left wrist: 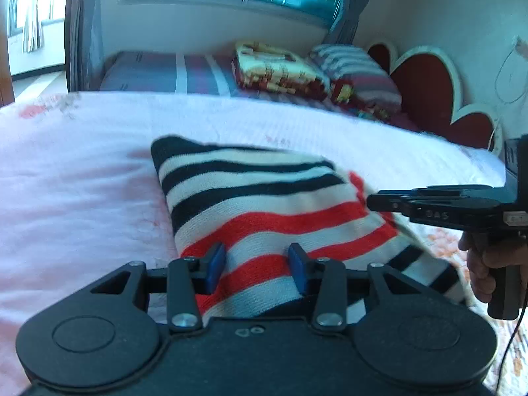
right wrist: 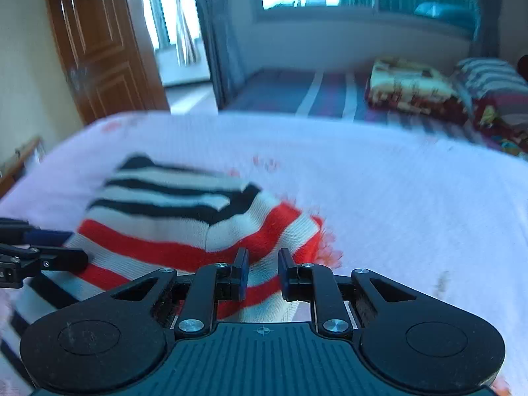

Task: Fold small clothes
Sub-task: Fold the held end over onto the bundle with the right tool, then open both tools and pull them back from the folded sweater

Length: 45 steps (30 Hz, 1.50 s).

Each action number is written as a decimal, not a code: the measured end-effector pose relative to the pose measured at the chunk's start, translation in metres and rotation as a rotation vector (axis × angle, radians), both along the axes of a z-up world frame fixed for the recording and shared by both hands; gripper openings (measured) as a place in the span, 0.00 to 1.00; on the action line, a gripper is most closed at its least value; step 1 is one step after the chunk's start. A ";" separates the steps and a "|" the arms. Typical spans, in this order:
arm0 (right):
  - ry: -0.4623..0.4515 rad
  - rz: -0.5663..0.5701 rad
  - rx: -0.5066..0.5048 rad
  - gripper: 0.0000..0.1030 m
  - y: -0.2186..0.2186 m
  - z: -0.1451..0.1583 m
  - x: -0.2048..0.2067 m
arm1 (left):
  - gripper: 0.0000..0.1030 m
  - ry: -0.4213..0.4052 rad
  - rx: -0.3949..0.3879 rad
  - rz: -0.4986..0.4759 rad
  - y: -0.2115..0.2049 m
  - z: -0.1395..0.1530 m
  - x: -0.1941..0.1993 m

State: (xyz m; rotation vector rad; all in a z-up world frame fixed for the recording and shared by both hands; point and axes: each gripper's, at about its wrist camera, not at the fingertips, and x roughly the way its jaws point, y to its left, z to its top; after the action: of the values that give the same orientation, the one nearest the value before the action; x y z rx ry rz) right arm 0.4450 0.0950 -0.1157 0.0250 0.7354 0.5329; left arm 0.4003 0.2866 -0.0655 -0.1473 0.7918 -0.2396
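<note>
A small knit garment (left wrist: pixel 264 204) with black, white and red stripes lies folded over on the pale pink bedspread (left wrist: pixel 76 178). My left gripper (left wrist: pixel 257 267) is open, its blue pads either side of the garment's near red-striped edge, not closed on it. My right gripper (right wrist: pixel 262 272) is open over the garment's (right wrist: pixel 184 221) right near corner, with cloth between the pads. In the left wrist view the right gripper (left wrist: pixel 373 201) comes in from the right at the garment's right edge. In the right wrist view the left gripper (right wrist: pixel 49 247) shows at the left.
Folded blankets (left wrist: pixel 277 69) and a striped pillow (left wrist: pixel 359 72) lie on a second bed behind. A red and white headboard (left wrist: pixel 425 79) stands at the right. A wooden door (right wrist: pixel 99 43) is at the left, windows at the back.
</note>
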 end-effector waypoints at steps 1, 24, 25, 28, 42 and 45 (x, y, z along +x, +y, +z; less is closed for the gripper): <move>-0.014 0.009 0.013 0.18 -0.006 0.009 -0.010 | 0.36 -0.009 -0.005 -0.002 -0.002 0.003 -0.004; -0.052 0.155 -0.183 0.18 -0.002 0.016 -0.136 | 0.37 -0.004 0.080 0.026 -0.011 -0.003 -0.093; -0.038 0.150 -0.213 0.18 0.000 0.008 -0.136 | 0.37 0.004 0.076 0.032 -0.011 -0.007 -0.096; 0.012 0.135 -0.215 0.18 -0.002 -0.011 -0.134 | 0.39 0.010 0.062 0.048 -0.011 -0.014 -0.102; 0.014 -0.012 -0.038 0.40 -0.051 0.023 -0.173 | 0.87 -0.077 0.128 0.130 -0.034 0.015 -0.152; -0.024 -0.055 0.015 0.90 -0.076 0.045 -0.214 | 0.98 -0.134 0.154 0.153 -0.050 0.034 -0.189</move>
State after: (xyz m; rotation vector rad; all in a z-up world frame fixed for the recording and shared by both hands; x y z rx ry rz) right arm 0.2307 0.0187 -0.0703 0.0528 0.7059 0.4853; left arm 0.2115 0.2367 -0.0312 -0.0459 0.6595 -0.0425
